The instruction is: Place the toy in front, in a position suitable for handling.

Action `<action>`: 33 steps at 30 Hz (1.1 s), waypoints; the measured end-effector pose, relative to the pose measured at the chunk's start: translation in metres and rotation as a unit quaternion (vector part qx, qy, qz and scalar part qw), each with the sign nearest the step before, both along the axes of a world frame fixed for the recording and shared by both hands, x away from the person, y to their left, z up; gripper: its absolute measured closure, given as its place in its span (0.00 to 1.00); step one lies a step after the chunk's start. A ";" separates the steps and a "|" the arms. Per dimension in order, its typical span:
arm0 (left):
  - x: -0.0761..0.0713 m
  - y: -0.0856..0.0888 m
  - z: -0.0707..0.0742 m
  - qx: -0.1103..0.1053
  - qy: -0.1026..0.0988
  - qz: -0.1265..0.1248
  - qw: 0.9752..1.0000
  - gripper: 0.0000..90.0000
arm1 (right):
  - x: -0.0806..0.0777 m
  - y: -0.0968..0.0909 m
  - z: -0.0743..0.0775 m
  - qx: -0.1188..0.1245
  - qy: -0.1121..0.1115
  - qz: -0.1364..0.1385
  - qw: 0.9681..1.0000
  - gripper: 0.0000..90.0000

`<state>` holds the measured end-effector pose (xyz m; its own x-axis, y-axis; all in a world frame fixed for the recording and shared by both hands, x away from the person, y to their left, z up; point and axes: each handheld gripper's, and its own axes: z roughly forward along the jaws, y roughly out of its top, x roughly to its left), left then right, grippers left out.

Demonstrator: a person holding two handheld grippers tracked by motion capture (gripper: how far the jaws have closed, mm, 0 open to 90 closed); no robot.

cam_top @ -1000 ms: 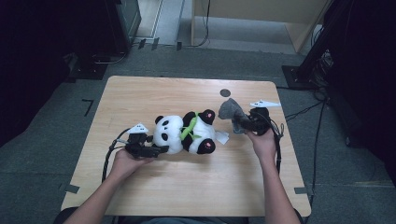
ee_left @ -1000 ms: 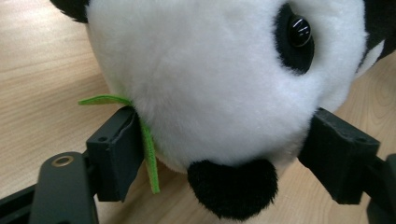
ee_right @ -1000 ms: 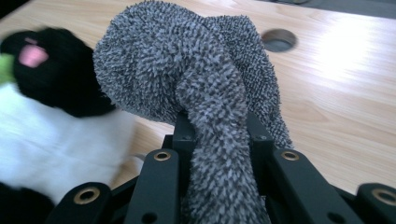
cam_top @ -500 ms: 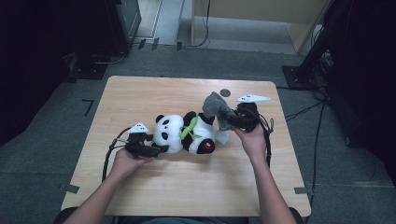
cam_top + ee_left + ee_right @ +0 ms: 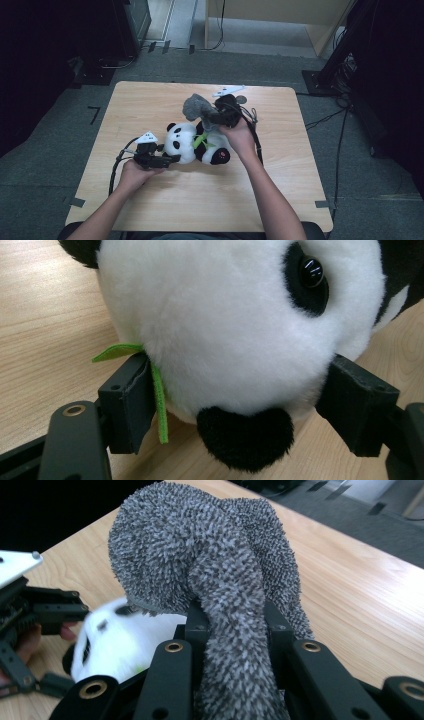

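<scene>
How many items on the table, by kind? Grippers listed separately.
Plush panda: 1
Grey nubby cloth: 1
Handheld grippers: 2, left gripper around the panda's head, right gripper clamped on the cloth
Total: 2 items, 2 grippers, all on the wooden table

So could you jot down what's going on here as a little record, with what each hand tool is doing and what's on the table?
Surface: wooden table
Main item: plush panda, lying on the table
Left gripper: fingers either side of the panda's head, pressing the fur; they have just been closing
Right gripper: shut on a grey fuzzy cloth, lifted above the panda
Detail: green leaf strip by the panda's head
</scene>
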<state>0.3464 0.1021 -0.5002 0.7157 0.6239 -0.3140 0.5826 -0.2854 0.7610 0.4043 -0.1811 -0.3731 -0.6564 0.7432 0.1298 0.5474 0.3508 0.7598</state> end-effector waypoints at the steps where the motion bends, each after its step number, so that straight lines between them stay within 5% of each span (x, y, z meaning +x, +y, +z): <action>1: 0.000 0.000 0.000 -0.001 0.000 0.000 1.000 0.25 | 0.003 0.008 0.000 -0.003 0.005 0.003 1.000 0.81; 8: 0.000 0.000 0.000 -0.001 0.003 0.001 1.000 0.26 | 0.015 0.063 -0.001 -0.006 0.024 0.051 0.998 0.81; 15: 0.000 0.000 0.000 0.001 0.012 0.005 1.000 0.29 | 0.021 0.095 -0.032 -0.055 0.063 0.078 0.993 0.80; 33: 0.001 -0.002 0.000 -0.004 0.013 0.005 1.000 0.31 | 0.035 0.041 -0.031 -0.064 0.070 0.025 0.995 0.81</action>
